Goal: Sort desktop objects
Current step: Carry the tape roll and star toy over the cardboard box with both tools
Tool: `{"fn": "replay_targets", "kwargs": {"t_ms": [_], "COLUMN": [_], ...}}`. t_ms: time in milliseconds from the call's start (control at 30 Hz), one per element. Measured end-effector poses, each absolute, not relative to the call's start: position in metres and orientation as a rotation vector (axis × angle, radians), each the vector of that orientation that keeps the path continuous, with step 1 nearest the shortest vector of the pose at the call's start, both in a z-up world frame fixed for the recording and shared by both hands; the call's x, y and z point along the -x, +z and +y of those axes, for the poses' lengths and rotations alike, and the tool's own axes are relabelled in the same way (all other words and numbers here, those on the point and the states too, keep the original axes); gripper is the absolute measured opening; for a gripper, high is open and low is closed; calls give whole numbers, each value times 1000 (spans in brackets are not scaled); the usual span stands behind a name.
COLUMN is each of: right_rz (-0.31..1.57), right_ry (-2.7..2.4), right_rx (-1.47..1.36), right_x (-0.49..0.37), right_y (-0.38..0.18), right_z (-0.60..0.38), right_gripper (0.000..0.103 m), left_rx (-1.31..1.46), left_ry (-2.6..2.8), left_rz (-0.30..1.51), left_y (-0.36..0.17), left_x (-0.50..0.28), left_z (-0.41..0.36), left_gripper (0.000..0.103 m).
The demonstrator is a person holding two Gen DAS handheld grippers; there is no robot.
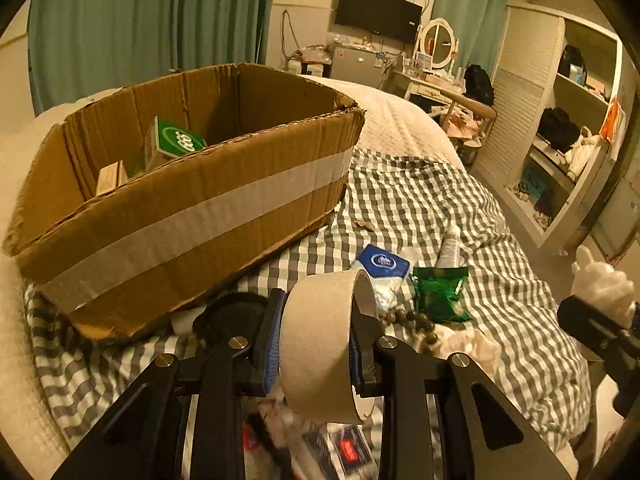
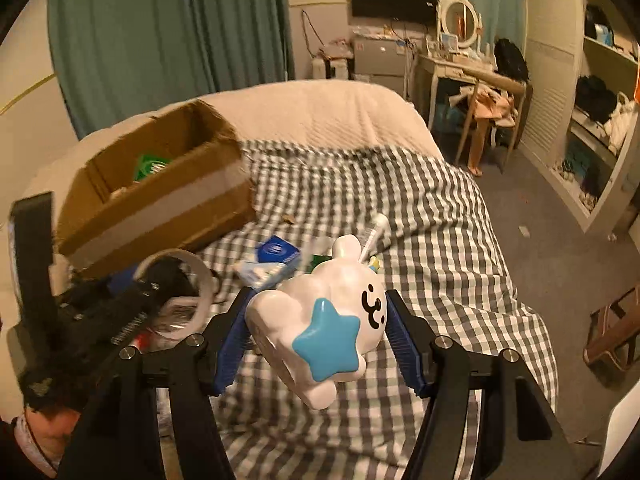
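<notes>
My left gripper [image 1: 320, 332] is shut on a beige tape roll [image 1: 320, 340], lifted above the checked cloth [image 1: 460, 208], just right of the cardboard box [image 1: 192, 216]. The box holds a green-and-white carton [image 1: 176, 140] and a small tan box [image 1: 110, 178]. My right gripper [image 2: 316, 320] is shut on a white rabbit figure with a blue star [image 2: 320, 320], held over the cloth [image 2: 420, 220]. On the cloth lie a blue packet [image 1: 382, 262], a green wrapper [image 1: 438, 292], a white tube [image 1: 450, 246] and dark beads [image 1: 412, 320]. The rabbit figure [image 1: 600, 284] shows at the right edge of the left wrist view.
The box [image 2: 160, 200] sits at the bed's left side on a cream quilt [image 2: 320, 108]. More small items lie below the left gripper, blurred. A chair [image 2: 492, 112], dressing table and open shelves [image 2: 600, 100] stand to the right across the grey floor.
</notes>
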State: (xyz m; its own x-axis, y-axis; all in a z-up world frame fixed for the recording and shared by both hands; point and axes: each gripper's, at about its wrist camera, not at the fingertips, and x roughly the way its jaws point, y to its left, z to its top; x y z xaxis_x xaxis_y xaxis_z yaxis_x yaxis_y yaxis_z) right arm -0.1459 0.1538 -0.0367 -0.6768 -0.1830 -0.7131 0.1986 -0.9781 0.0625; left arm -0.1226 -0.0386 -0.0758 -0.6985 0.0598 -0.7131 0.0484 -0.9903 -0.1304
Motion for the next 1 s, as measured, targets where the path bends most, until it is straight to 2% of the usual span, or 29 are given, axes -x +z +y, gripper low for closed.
{"fn": "replay_targets", "kwargs": {"t_ms": [333,567,1000], "right_rz": [100,151,98], "right_ry": [-2665,-2661,-2573], "right_rx": [-1044,-935,-867], "right_x": [112,97,145], "right_y": [9,42,58], "right_z": [117,91,43], "right_gripper": [63,63,63], "left_rx": [1184,1104,1006], "left_ry": [2870,2946,3085], "left_rz": [-289,-243,-478], "left_y": [-34,11,51], "left_x": [91,81,112], "left_z": [-62,-80,-142], "left_gripper": [28,28,28]}}
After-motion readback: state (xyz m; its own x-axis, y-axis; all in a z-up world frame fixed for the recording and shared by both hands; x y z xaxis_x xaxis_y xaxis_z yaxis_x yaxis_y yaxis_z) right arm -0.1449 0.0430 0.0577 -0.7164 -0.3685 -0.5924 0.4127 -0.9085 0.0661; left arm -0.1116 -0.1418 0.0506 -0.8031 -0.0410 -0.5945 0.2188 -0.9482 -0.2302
